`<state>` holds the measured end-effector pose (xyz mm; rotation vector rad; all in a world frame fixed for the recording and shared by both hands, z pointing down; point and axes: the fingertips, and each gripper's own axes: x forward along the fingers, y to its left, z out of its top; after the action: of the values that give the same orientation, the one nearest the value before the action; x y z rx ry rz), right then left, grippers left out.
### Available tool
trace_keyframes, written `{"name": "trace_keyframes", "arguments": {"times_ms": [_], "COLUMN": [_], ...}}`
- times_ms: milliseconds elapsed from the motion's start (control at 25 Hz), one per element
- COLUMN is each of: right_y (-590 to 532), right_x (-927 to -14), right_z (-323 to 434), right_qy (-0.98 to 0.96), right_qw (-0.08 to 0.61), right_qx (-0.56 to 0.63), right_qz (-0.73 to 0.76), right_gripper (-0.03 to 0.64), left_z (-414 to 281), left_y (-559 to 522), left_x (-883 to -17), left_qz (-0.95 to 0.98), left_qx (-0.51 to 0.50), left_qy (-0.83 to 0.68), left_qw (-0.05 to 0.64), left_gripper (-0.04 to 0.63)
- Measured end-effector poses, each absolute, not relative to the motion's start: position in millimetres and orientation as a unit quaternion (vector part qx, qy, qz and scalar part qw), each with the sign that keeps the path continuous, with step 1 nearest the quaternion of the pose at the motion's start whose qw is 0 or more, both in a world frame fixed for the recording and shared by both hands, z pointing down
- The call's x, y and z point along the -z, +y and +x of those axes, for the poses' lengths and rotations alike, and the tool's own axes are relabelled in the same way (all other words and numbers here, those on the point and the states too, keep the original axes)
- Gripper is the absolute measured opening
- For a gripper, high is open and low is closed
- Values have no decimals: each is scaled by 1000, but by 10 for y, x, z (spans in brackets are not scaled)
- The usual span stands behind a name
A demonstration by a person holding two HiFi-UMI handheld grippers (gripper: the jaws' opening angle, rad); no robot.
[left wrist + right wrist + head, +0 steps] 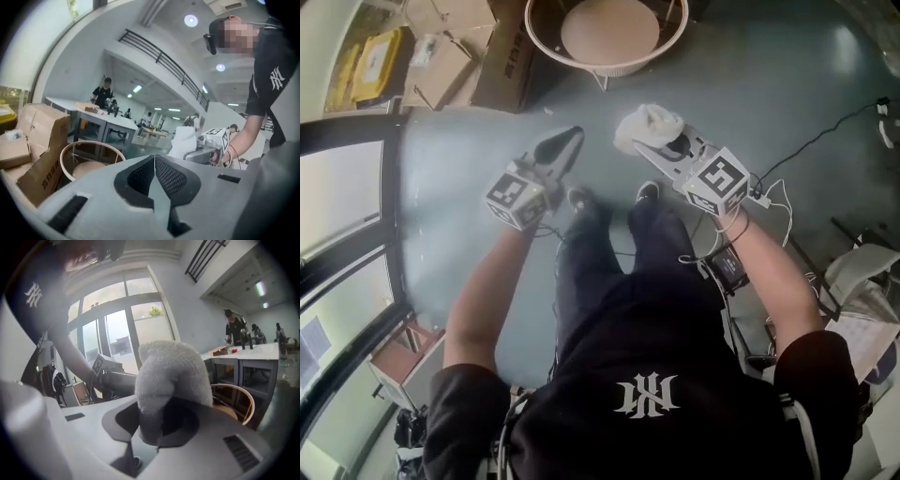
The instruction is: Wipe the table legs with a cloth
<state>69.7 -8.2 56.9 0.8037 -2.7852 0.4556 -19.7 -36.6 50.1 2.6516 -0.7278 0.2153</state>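
The cloth (171, 373), a white fluffy wad, sits clamped between the jaws of the right gripper (161, 420), which are closed onto its lower end so that most of it bulges out above them. In the head view the cloth (649, 127) is held in the air over the grey floor (769, 84), touching nothing else. The left gripper (153, 171) is beside it, its jaws pressed together with nothing between them. Ahead of both stands a round chair (605, 37), with cardboard boxes (455, 52) to its left. The only table legs in view belong to a white-topped table (105, 121) well beyond the chair. The cloth is in hand, but wiping seems not yet begun: reaching a table and rubbing down each leg is all left to do.
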Motion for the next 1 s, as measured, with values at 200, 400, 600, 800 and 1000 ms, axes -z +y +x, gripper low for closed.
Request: {"name": "trace_keyframes", "arguments": {"times_ms": [200,400,600,800,1000], "right_y": [365,809,1351,2072,2846], "right_x": [385,1103,1646,1780,1861], "right_z": [818,975,982,569,109], "right_qy": [-943,-933,-923,-920,-918], "right_qw": [64,36,22,15,14], "right_qx": [-140,-111,-98,-113,-132], "right_qz": [295,340,372,374,373], "right_gripper": [74,74,74,74,74], "left_z": [-141,-272,-606,-1052,-1435], "left_y": [133,625,1069,1735,2474], "left_x": [667,1342,1655,1834,2069], "left_qz": [958,964,957,958,964], "left_qx": [-33,4,32,48,57], "left_qy": [-244,-233,-239,-230,-206], "left_qw": [144,129,160,163,160], "left_gripper": [11,11,6,6,6]}}
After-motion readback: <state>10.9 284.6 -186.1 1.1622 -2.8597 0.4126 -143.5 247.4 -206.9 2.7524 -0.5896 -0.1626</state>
